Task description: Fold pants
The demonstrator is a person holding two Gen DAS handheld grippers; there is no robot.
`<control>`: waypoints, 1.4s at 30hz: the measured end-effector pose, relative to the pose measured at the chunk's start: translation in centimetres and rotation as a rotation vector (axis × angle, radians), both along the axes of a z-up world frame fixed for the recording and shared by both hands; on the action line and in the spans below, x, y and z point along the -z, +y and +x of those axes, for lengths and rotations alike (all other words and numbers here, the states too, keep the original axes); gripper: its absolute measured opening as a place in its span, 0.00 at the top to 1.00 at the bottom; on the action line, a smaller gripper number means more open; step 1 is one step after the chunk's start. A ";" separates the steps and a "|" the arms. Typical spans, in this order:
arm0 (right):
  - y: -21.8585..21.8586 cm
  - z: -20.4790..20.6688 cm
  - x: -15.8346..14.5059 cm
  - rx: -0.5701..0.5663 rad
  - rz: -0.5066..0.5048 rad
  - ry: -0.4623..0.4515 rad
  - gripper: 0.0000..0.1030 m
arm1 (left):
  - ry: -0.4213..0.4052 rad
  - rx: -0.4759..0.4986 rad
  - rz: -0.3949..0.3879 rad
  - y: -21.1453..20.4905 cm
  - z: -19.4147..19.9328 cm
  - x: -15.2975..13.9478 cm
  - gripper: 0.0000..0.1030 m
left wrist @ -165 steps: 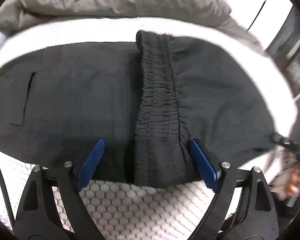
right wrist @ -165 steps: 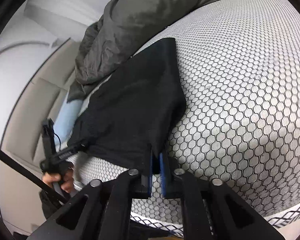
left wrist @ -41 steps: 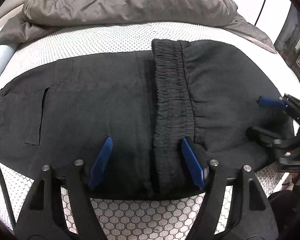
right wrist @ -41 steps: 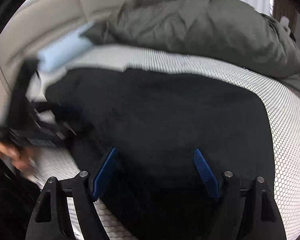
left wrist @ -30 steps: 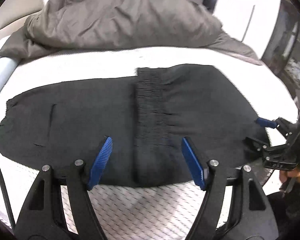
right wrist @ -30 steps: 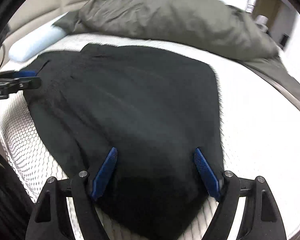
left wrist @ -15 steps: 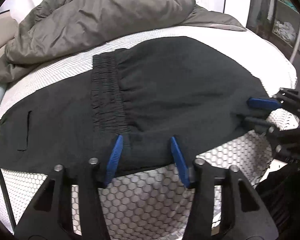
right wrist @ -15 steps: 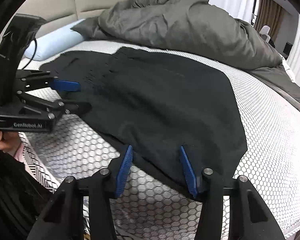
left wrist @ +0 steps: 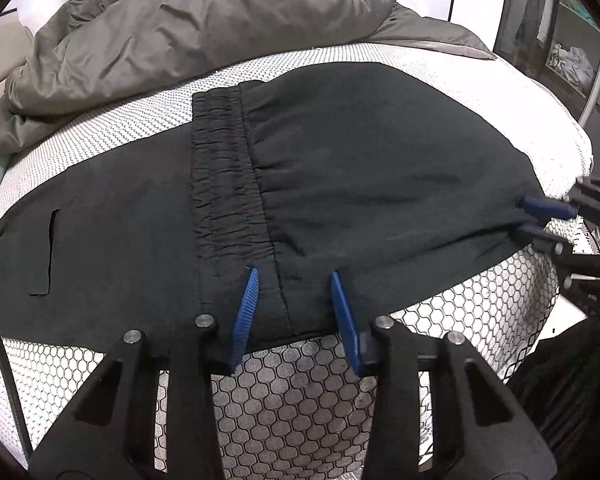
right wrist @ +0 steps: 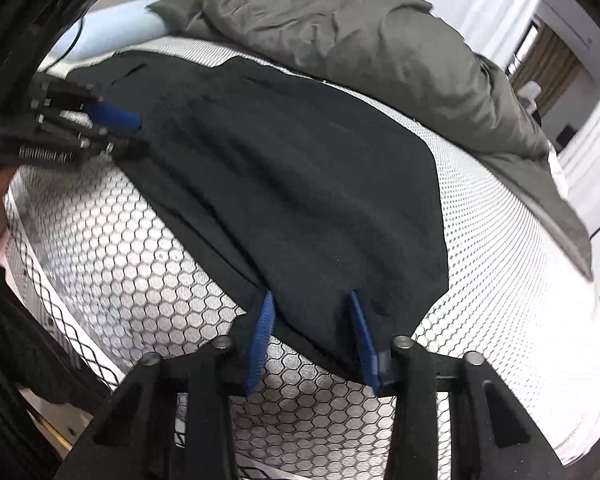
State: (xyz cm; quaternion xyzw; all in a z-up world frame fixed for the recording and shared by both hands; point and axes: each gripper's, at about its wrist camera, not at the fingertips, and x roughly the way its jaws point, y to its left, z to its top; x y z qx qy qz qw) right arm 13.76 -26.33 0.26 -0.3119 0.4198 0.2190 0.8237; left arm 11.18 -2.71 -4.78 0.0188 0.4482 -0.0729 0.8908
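Observation:
Black pants (left wrist: 340,168) lie folded on a bed with a white honeycomb cover (left wrist: 300,392). The elastic waistband (left wrist: 224,176) lies across the middle, over the lower layer with a slit pocket (left wrist: 46,252). My left gripper (left wrist: 294,280) is open; its blue fingers straddle the near edge of the pants beside the waistband. My right gripper (right wrist: 310,300) is open and straddles the near corner of the pants (right wrist: 300,184). Each gripper shows in the other's view: the right at the pants' right end (left wrist: 540,220), the left at the far left (right wrist: 120,128).
A rumpled grey duvet (left wrist: 188,28) is piled along the far side of the bed, also in the right wrist view (right wrist: 360,48). A light blue pillow (right wrist: 112,28) lies at the head. The bed's near edge drops off just below both grippers.
Both grippers have narrowed their jaws and moved in to the near edge of the pants. Earlier the right gripper let go of the fabric it had pinched.

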 end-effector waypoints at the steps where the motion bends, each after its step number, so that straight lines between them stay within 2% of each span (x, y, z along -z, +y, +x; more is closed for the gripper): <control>1: -0.1 -0.1 0.0 -0.011 -0.011 -0.009 0.90 | 0.002 -0.001 -0.005 0.0 0.0 0.0 0.65; 3: -0.6 -0.4 -0.3 -0.022 -0.008 -0.030 0.96 | 0.006 0.001 -0.014 0.2 0.1 -0.1 0.65; 7: -1.9 -0.8 -1.5 -0.021 0.026 -0.049 0.98 | 0.003 -0.021 0.002 0.5 0.3 -0.2 0.64; 9: -2.7 -0.9 -1.7 -0.019 0.049 -0.021 0.98 | 0.006 -0.044 0.023 0.7 0.4 -0.2 0.48; 13: -2.8 -1.2 -1.1 -0.024 0.036 -0.011 0.97 | 0.007 -0.084 -0.015 1.9 0.3 -0.8 0.46; 16: -3.0 -2.1 -1.7 -0.031 0.068 -0.025 0.85 | -0.049 -0.024 -0.080 1.6 -0.8 -2.4 0.46; 17: -3.0 -2.4 -2.0 -0.047 0.087 -0.026 0.79 | -0.066 0.001 -0.099 1.2 -1.2 -2.8 0.45; 18: -3.1 -2.8 -2.3 -0.059 0.100 -0.029 0.68 | -0.076 0.016 -0.101 0.7 -1.2 -2.9 0.44; 19: -3.1 -3.0 -2.4 -0.065 0.106 -0.030 0.64 | -0.081 0.021 -0.094 0.3 -1.2 -2.9 0.44; 24: -3.0 -2.2 -1.5 -0.023 0.092 -0.048 0.62 | -0.023 0.021 0.016 -1.6 0.3 -1.1 0.44; 25: -3.1 -1.9 -1.2 -0.014 0.083 -0.046 0.62 | -0.012 0.018 0.042 -1.6 0.4 -0.6 0.44; 27: -3.6 -1.6 -0.9 0.003 0.059 -0.057 0.65 | -0.005 0.009 0.038 -1.5 0.3 -0.1 0.44; 28: -3.9 -1.5 -0.9 0.013 0.052 -0.066 0.70 | 0.000 0.009 0.024 -1.2 0.4 0.0 0.44; 29: -4.2 -1.3 -1.0 0.036 0.047 -0.078 0.84 | -0.001 0.009 0.011 -1.0 0.4 -0.1 0.44; 30: -4.6 -1.2 -1.1 0.045 0.055 -0.081 0.87 | -0.001 0.003 0.011 -0.9 0.4 0.0 0.44; 32: -4.8 -1.8 -1.4 0.037 0.070 -0.106 0.90 | 0.003 -0.009 0.011 -0.6 0.5 0.1 0.44; 38: -5.2 -2.5 0.2 0.037 0.022 -0.025 0.92 | 0.011 -0.041 0.000 0.2 0.4 0.0 0.44; 40: -5.6 -3.0 -1.3 0.027 0.101 -0.032 0.85 | 0.009 -0.061 -0.035 1.0 0.1 -0.6 0.44; 41: -5.8 -3.1 -2.5 0.020 0.163 -0.044 0.73 | -0.009 -0.064 -0.087 1.8 -0.2 -1.4 0.44; 42: -5.8 -3.2 -3.7 0.017 0.221 -0.066 0.48 | -0.028 -0.064 -0.127 2.4 -0.6 -2.1 0.44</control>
